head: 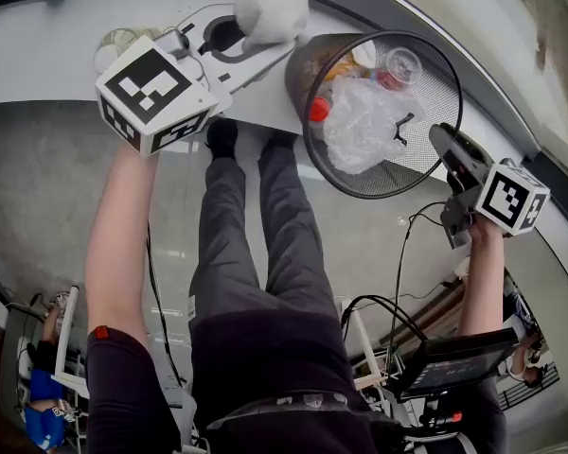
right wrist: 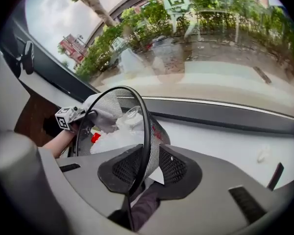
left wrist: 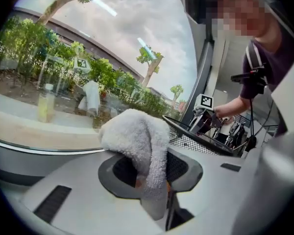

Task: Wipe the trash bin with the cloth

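Observation:
The black wire-mesh trash bin point(head: 426, 159) holds crumpled plastic, a clear cup and a red cap. A white fluffy cloth point(head: 270, 8) sits in my left gripper point(head: 251, 38), just left of the bin's rim. In the left gripper view the cloth point(left wrist: 137, 141) drapes between the jaws of that gripper point(left wrist: 149, 173), which is shut on it. My right gripper point(head: 443, 142) is at the bin's right side. In the right gripper view the bin's rim point(right wrist: 145, 126) runs between the jaws of that gripper point(right wrist: 148, 168), and a gap shows beside the right pad.
A white ledge point(head: 57, 55) runs under a big window point(right wrist: 210, 58), with the bin against it. The person's legs point(head: 256, 253) stand below the bin. Cables and a dark screen point(head: 454, 362) hang at the lower right.

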{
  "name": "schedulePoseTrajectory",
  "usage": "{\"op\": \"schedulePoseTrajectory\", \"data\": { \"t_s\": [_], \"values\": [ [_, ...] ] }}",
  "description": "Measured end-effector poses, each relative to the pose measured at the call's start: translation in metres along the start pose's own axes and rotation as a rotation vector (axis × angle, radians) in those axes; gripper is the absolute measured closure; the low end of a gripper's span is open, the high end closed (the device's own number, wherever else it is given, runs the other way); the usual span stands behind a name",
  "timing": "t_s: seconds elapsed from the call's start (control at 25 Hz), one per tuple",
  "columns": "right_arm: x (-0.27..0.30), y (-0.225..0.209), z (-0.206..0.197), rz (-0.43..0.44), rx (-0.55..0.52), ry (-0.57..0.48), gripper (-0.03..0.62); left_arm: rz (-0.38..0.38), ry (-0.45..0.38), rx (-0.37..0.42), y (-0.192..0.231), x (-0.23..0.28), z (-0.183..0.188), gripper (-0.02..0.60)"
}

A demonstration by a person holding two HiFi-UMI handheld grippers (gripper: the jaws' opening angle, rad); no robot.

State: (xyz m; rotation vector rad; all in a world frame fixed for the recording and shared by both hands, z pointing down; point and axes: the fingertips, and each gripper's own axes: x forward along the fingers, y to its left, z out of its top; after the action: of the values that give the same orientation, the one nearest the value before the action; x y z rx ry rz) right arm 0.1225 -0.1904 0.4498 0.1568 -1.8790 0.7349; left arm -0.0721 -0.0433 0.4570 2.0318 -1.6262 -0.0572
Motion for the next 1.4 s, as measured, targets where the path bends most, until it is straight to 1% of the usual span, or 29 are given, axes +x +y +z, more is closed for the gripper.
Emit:
{"op": "schedulePoseTrajectory", "data": {
  "t_s": [0.04,0.08,0.12,0.16,0.24,0.28,0.32,0.36,0.48,0.6,0.76,0.88,0.92,1.0,1.04,1.08,1.16,1.24,1.28,1.32,1.36,1.4],
  "values": [
    [0.004,0.001,0.002,0.011,0.006,0.006,0.516,-0.011,0.009,0.001,-0.003,0.005,-0.002,0.486],
    [0.006,0.002,0.004,0.036,0.037,-0.002,0.539,-0.016,0.023,0.005,-0.007,0.008,-0.006,0.486],
    [0.006,0.002,0.005,0.057,0.084,-0.015,0.543,-0.018,0.037,0.007,-0.011,0.010,-0.012,0.486],
    [0.004,-0.002,0.004,0.057,0.137,-0.028,0.542,-0.019,0.049,0.004,-0.016,0.012,-0.019,0.486],
    [-0.003,-0.016,-0.009,-0.006,0.255,-0.040,0.542,-0.030,0.063,-0.015,-0.027,0.014,-0.032,0.486],
    [-0.007,-0.021,-0.018,-0.038,0.332,-0.042,0.542,-0.037,0.067,-0.023,-0.033,0.014,-0.037,0.488],
    [-0.009,-0.023,-0.026,-0.041,0.407,-0.045,0.539,-0.043,0.072,-0.027,-0.038,0.014,-0.042,0.486],
    [-0.009,-0.020,-0.033,-0.018,0.471,-0.050,0.533,-0.047,0.077,-0.028,-0.043,0.013,-0.045,0.486],
    [-0.008,-0.006,-0.052,0.065,0.620,-0.066,0.529,-0.066,0.095,-0.025,-0.058,0.008,-0.054,0.486],
    [-0.009,0.005,-0.069,0.110,0.751,-0.091,0.523,-0.126,0.146,0.000,-0.086,0.002,-0.065,0.486],
    [-0.009,0.011,-0.083,0.132,0.871,-0.094,0.520,-0.232,0.205,0.047,-0.135,0.004,-0.084,0.486],
    [-0.006,0.020,-0.092,0.188,0.925,-0.074,0.516,-0.285,0.221,0.077,-0.160,0.008,-0.093,0.486],
    [-0.005,0.023,-0.093,0.203,0.916,-0.073,0.516,-0.293,0.225,0.085,-0.163,0.009,-0.095,0.486],
    [-0.005,0.026,-0.089,0.203,0.845,-0.076,0.504,-0.276,0.223,0.089,-0.158,0.008,-0.094,0.486],
    [-0.005,0.026,-0.086,0.185,0.787,-0.073,0.496,-0.249,0.213,0.084,-0.148,0.007,-0.090,0.486],
    [-0.007,0.024,-0.083,0.156,0.714,-0.067,0.475,-0.208,0.197,0.077,-0.135,0.005,-0.084,0.486],
    [-0.016,0.014,-0.077,0.073,0.534,-0.054,0.437,-0.104,0.146,0.075,-0.104,-0.001,-0.065,0.486],
    [-0.027,-0.001,-0.059,0.007,0.339,-0.069,0.430,-0.008,0.078,0.102,-0.073,-0.006,-0.039,0.486],
    [-0.030,-0.006,-0.044,0.001,0.252,-0.087,0.430,0.024,0.050,0.119,-0.059,-0.007,-0.026,0.486],
    [-0.030,-0.010,-0.029,0.009,0.183,-0.101,0.430,0.046,0.037,0.135,-0.046,-0.006,-0.015,0.486],
    [-0.029,-0.014,-0.017,0.016,0.142,-0.104,0.431,0.060,0.032,0.148,-0.036,-0.004,-0.006,0.486],
    [-0.027,-0.021,-0.011,0.001,0.143,-0.089,0.431,0.070,0.028,0.157,-0.027,-0.001,0.003,0.486]
  ]
}}
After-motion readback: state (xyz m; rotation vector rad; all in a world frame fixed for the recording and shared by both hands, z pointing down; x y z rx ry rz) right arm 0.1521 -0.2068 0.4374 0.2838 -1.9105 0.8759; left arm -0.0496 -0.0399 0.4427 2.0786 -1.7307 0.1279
